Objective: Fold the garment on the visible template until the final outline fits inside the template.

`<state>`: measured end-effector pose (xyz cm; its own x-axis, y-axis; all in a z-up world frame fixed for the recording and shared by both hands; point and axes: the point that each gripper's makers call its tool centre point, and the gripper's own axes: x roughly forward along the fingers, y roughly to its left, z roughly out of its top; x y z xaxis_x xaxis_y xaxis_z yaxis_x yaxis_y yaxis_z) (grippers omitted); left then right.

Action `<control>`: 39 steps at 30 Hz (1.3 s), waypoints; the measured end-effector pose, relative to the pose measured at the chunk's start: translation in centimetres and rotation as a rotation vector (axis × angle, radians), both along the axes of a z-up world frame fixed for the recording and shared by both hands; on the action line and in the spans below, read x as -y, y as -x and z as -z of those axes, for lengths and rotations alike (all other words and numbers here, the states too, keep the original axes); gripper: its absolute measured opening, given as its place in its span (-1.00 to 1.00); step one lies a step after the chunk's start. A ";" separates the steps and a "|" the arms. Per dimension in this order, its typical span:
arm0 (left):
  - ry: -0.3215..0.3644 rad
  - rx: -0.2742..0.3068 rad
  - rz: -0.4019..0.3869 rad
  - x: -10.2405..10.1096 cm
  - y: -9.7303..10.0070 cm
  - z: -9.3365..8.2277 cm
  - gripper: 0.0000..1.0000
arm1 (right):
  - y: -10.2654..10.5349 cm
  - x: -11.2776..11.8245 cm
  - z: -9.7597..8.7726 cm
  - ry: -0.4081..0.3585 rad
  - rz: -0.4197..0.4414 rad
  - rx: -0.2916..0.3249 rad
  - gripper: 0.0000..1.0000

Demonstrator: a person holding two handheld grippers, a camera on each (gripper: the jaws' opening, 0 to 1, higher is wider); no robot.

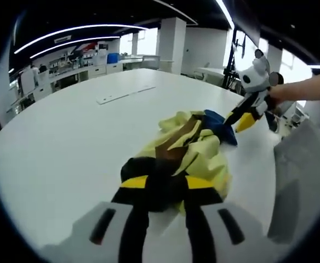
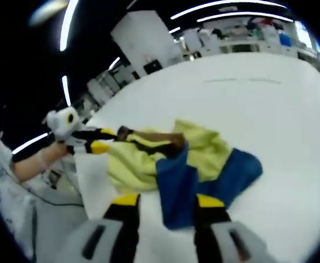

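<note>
- White and wide, the desk [image 1: 67,142] carried one garment [image 1: 195,159], a crumpled heap of pale yellow, brown and blue cloth lying near the desk's near edge in the left gripper view.
- Behind the desk stood a large open room with white pillars, long curved ceiling lights against a dark ceiling, and benches crowded with equipment along the far wall.
- Two thin flat strips [image 1: 124,94] lay end to end on the desk, well apart from the garment.
- One grey panel [image 1: 305,181] stood at the right edge of the left gripper view, beside the desk.
- Two grippers were counted, each with two black fingers tipped in yellow.
- The left gripper [image 1: 160,189] had its fingers closed on the dark and brown end of the garment, with cloth bunched between and over the tips.
- The right gripper [image 2: 163,205] had its fingers gripping the blue part of the garment, which hung down between them.
- In the left gripper view the right gripper appeared at the far side of the heap, held by a bare hand [image 1: 278,93], its tips at the blue cloth.
- In the right gripper view the left gripper appeared at the left, apparently pinching the brown edge, though the contact was small and blurred.
</note>
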<state>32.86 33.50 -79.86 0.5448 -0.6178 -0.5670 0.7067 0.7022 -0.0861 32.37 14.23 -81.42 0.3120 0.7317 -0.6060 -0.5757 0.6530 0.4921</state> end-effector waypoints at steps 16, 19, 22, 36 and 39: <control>-0.010 -0.018 0.003 -0.2 -0.3 0.9 -0.66 | 1.7 -1.4 0.4 -0.065 0.001 -0.053 -0.53; -0.010 -0.022 0.002 -0.3 -0.3 1.0 -0.69 | 1.6 -1.2 0.5 -0.057 -0.002 -0.046 -0.66; -0.014 -0.022 0.001 -0.2 -0.3 1.0 -0.76 | 1.6 -0.9 0.3 -0.055 0.008 -0.030 -0.83; 0.017 0.031 -0.053 -0.4 -1.1 -0.3 -1.00 | 1.1 0.1 -0.8 -0.039 0.056 0.042 -1.00; 0.042 0.034 -0.065 -0.4 -1.3 -1.0 -1.00 | 0.6 0.7 -1.6 -0.033 0.072 0.081 -1.00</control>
